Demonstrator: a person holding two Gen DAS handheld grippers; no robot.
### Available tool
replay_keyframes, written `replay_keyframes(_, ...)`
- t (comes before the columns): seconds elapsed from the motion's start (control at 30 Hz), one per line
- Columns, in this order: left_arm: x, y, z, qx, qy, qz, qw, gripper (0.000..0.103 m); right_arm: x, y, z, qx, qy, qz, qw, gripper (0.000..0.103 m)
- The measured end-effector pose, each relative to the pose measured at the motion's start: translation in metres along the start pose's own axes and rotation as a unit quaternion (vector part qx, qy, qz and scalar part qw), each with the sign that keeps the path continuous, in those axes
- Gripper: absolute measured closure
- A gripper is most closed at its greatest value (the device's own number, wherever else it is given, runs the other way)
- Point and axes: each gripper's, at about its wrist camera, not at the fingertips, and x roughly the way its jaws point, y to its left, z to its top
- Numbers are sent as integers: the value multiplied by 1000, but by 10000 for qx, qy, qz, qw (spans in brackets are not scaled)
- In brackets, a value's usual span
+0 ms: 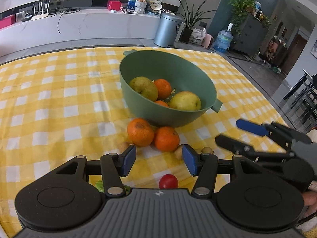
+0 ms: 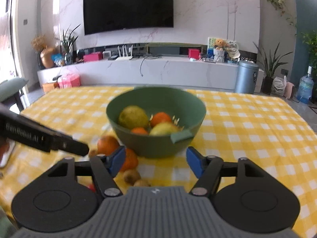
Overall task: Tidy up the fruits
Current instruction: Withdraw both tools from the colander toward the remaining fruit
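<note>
Yellow-checked tablecloth (image 1: 59, 103) covers the table, living room w/ a TV wall behind. Nearest the left wrist cam, a small red fruit (image 1: 168, 180) (cherry tomato, prob.) lies just below the left gripper (image 1: 159, 161), whose jaws stand wide apart w/ nothing between them. Something green (image 1: 100, 185) peeks out beside its left finger; can't tell what. A bit further, small brown fruits (image 1: 207, 149) lie on the cloth, then two oranges (image 1: 140, 131) touching each other, right in front of the green bowl (image 1: 138, 99). Right gripper (image 2: 155, 163) hangs near the bowl's near side, jaws also wide open and empty.

Bowl already holds two yellow-green pears (image 1: 143, 88) and two oranges, so the sorting looks roughly half done. Step in hand, by judgement: reaching for the next loose fruit.

Next move prob. calls for the left gripper to drop over the red fruit or go fwd to the nearer orange, close gently, then lift over the rim. Round fruits may roll if nudged.
</note>
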Motion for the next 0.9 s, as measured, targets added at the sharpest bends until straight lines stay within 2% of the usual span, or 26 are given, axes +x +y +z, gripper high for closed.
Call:
replay_keyframes(0.17, 10, 3, -3, 0, -127, 64, 9999, 42, 15, -2, -17, 119, 219, 211, 9995, 48)
replay_keyframes(0.3, 23, 9, -3, 46, -147, 300, 9994, 42, 26, -7, -20, 391, 191, 514, 9977, 49)
replay_keyframes(0.57, 43, 5, 3, 594, -181, 288, 9977, 42, 43, -16, -25, 823, 294, 553, 9946, 49)
replay_keyframes(0.73, 53, 18, 7, 187, -126, 78, 9997, 42, 48, -23, -24, 1080, 378, 571, 9918, 49)
replay_keyframes(0.9, 55, 30, 9, -262, -123, -95, 9995, 42, 50, -21, -25, 1004, 399, 613, 9922, 49)
